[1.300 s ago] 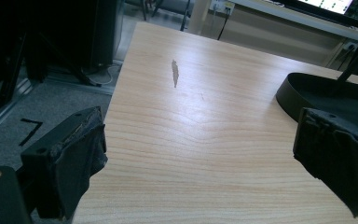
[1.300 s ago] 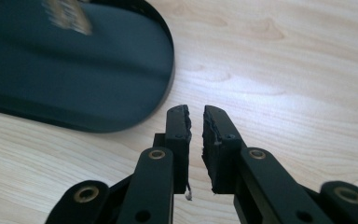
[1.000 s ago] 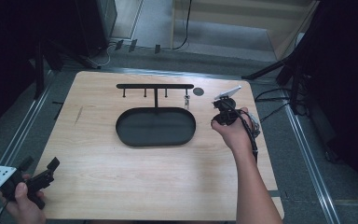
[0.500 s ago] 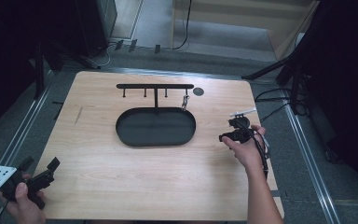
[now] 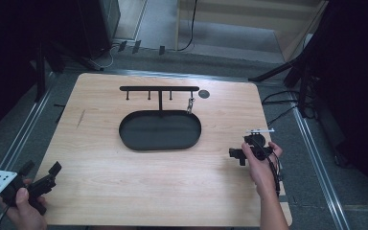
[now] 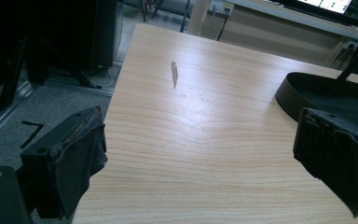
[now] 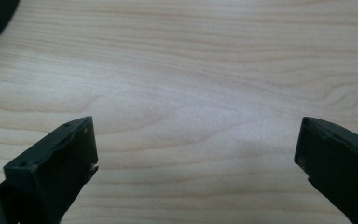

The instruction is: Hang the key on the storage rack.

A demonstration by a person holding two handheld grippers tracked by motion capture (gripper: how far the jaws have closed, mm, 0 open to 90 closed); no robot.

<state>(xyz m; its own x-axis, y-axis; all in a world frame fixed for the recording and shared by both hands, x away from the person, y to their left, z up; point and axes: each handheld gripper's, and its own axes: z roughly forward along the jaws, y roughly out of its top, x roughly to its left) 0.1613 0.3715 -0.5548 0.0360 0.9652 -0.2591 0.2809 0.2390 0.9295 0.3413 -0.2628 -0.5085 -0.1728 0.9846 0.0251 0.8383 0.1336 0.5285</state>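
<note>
Hanging from the right-hand end of a thin black rack, a small silvery trinket, perhaps a key or keyring though too small to tell, appears to be the item at stake in this unlabelled exercise. It dangles over the far right rim of a shallow oval tray, matte black with a low upright wall, whose near edge also curves into the left gripper view. The rack is a slim horizontal bar on a single central post, with short pegs pointing down; the other pegs look bare.

With the trinket on its peg and both tools well away from it, the hanging step seems complete, and the work looks to be between steps or at its close. Any further move would call for a long reach across the tray and a fine pinch on a small, swinging metal piece.

The right gripper sits near the bench's right edge, its black jaws spread wide and empty above bare wood in its own view. The left gripper rests at the near left corner, jaws likewise parted with nothing between them; their padded faces look soft and wrinkled.

The bench is pale, fine-grained wood with rounded corners, marked by a small dark scuff and a round dark disc beside the rack.
</note>
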